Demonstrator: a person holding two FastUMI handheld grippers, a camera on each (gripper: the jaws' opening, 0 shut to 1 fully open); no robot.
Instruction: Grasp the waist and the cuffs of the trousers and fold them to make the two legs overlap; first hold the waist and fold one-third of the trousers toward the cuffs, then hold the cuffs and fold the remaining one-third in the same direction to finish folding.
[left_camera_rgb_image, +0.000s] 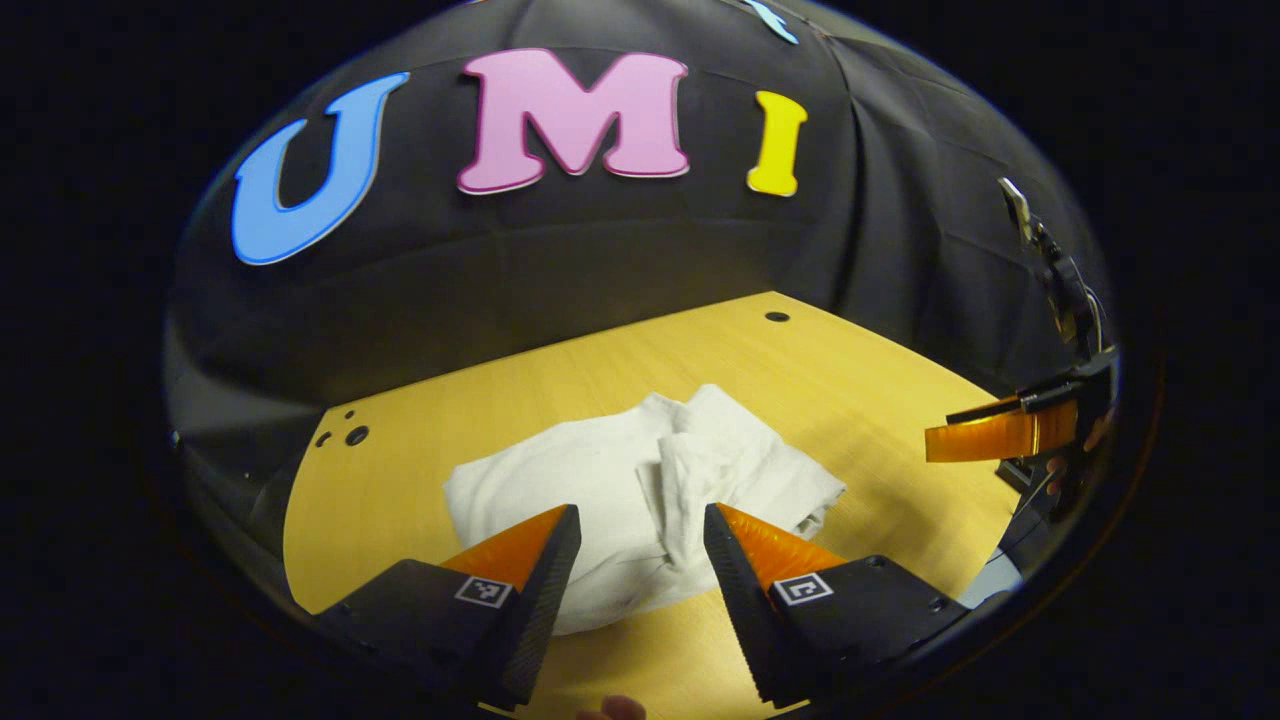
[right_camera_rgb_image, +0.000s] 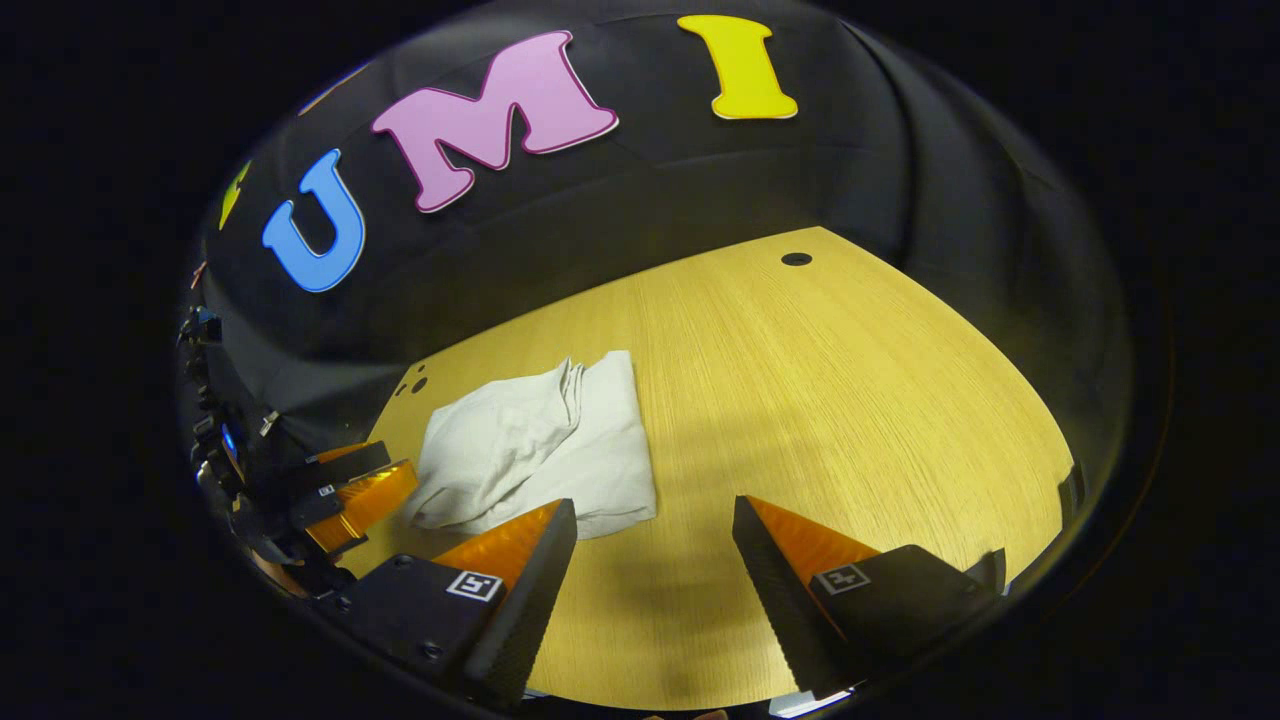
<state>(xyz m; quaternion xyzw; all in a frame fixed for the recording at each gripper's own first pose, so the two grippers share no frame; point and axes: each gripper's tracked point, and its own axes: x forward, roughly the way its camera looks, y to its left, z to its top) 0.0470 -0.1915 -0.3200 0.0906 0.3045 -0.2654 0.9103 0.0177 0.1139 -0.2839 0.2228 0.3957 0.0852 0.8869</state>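
Observation:
White trousers (left_camera_rgb_image: 640, 490) lie in a folded, slightly rumpled bundle on the wooden table (left_camera_rgb_image: 860, 380). My left gripper (left_camera_rgb_image: 640, 525) hovers just over the bundle's near edge, open, with cloth showing between the fingers but not pinched. In the right gripper view the trousers (right_camera_rgb_image: 540, 450) lie to the left of centre. My right gripper (right_camera_rgb_image: 655, 520) is open over bare table (right_camera_rgb_image: 850, 400), just right of the bundle's near corner. The left gripper (right_camera_rgb_image: 360, 495) appears at the left of that view, beside the bundle. The right gripper (left_camera_rgb_image: 990, 435) shows at the far right of the left gripper view.
The table has small round holes at its far left corner (left_camera_rgb_image: 355, 435) and one near the far edge (left_camera_rgb_image: 776, 316). The booth's black cloth wall rises close behind the table. Bare wood stretches to the right of the bundle (right_camera_rgb_image: 900, 420).

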